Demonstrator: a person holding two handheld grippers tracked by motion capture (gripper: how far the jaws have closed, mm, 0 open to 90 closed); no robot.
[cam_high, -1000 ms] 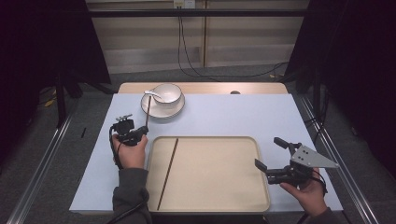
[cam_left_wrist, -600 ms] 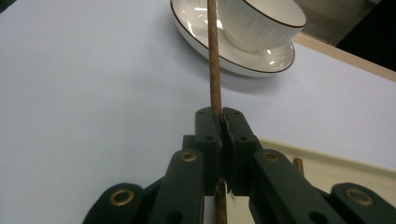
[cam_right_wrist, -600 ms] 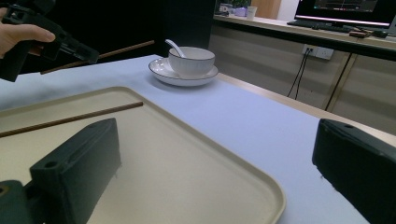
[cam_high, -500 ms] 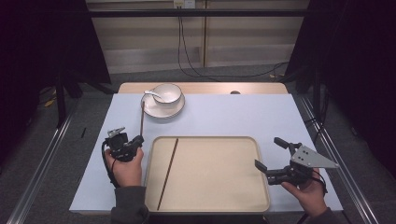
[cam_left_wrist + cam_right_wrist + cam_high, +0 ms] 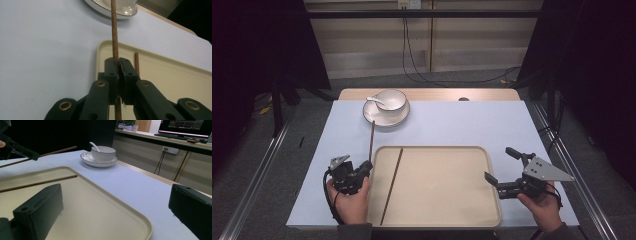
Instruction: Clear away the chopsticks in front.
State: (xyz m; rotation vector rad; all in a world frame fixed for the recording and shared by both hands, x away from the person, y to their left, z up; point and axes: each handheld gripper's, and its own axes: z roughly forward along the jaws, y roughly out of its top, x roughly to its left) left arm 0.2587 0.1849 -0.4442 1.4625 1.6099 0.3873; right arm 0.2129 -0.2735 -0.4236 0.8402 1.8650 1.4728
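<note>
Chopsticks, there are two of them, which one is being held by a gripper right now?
The chopstick left of the tray, clamped in the left gripper. The other chopstick lies loose in the tray.

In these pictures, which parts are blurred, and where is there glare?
Left gripper view: the jaws and held chopstick are sharp, the saucer soft with bright glare spots. Right gripper view: the near jaws are blurred, the bowl sharper. High view: even light, dark surroundings.
</note>
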